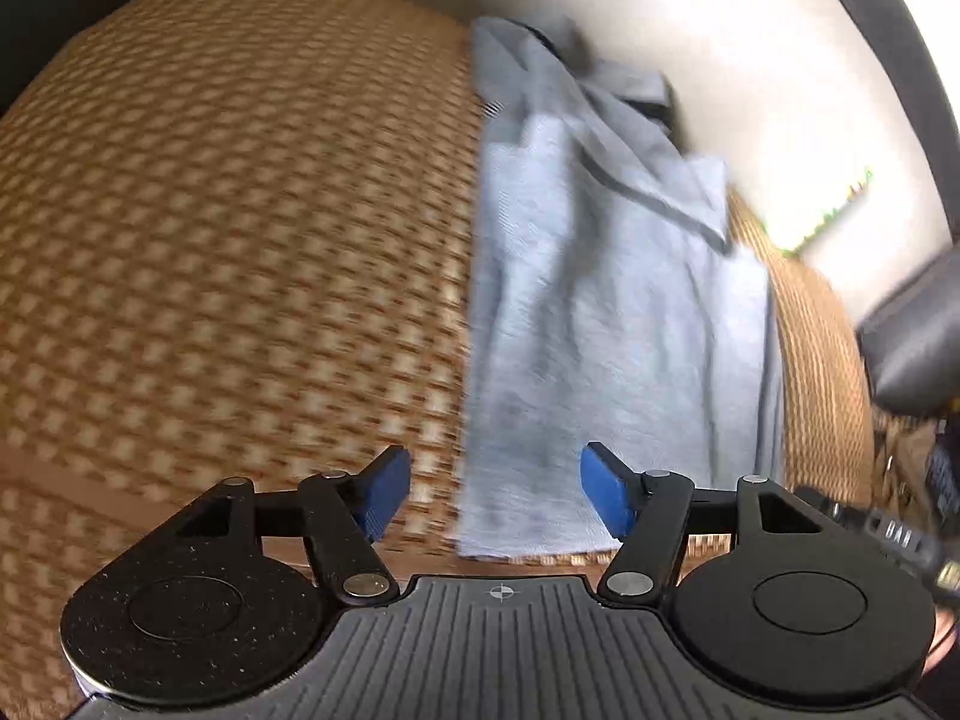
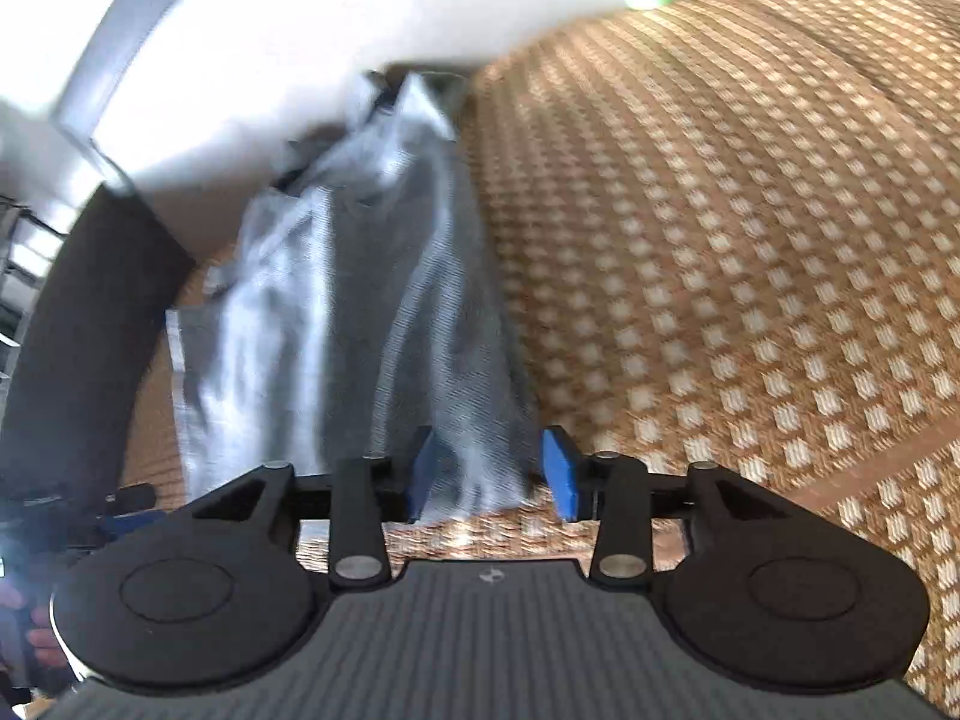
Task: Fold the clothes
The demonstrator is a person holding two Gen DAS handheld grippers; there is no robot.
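Observation:
A light blue-grey garment (image 1: pixel 612 300) lies in a long folded strip on a woven brown-and-cream mat (image 1: pixel 240 240). In the left wrist view my left gripper (image 1: pixel 495 495) is open, its blue pads straddling the strip's near left corner. In the right wrist view the same garment (image 2: pixel 336 312) runs away from me, blurred. My right gripper (image 2: pixel 493 474) is open too, with the strip's near right corner lying between its blue pads (image 2: pixel 558 471). Neither pair of pads is closed on the cloth.
The woven mat (image 2: pixel 720 240) spreads wide on the garment's outer sides. A white wall (image 1: pixel 750 60) rises behind the far end. A dark rounded armrest (image 2: pixel 78 330) borders the mat. The other gripper's dark body (image 1: pixel 918 336) shows at the right edge.

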